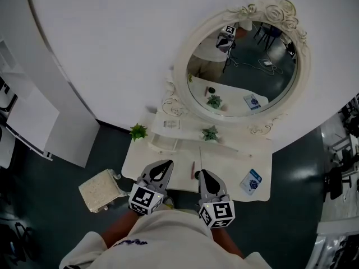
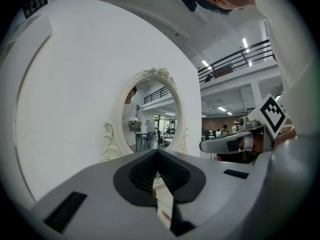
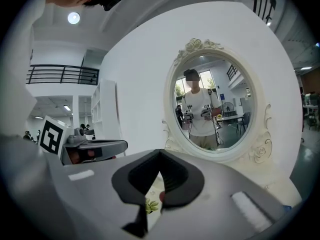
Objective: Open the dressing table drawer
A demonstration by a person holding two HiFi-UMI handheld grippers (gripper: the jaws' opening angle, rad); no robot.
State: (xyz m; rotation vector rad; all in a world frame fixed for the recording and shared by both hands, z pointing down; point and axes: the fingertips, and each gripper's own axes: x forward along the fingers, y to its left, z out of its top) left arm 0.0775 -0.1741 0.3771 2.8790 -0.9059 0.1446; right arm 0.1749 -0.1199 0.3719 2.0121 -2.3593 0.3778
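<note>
Ornate oval mirror [image 1: 242, 66], glossy white dressing table [image 1: 168, 164]

Small green plant [image 1: 138, 131], second plant [image 1: 210, 133] below ornate oval mirror [image 1: 241, 66], blue packet [image 1: 252, 181], white box [image 1: 102, 190] on floor [image 1: 45, 195]

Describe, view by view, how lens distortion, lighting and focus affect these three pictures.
Head view: wide-angle lens curves the edges of the wall; dressing table evenly lit, floor dark. Left gripper view: fisheye, black corners; the left gripper looms soft and close. Right gripper view: same black rim; ceiling lamp glares, mirror is sharp.
</note>
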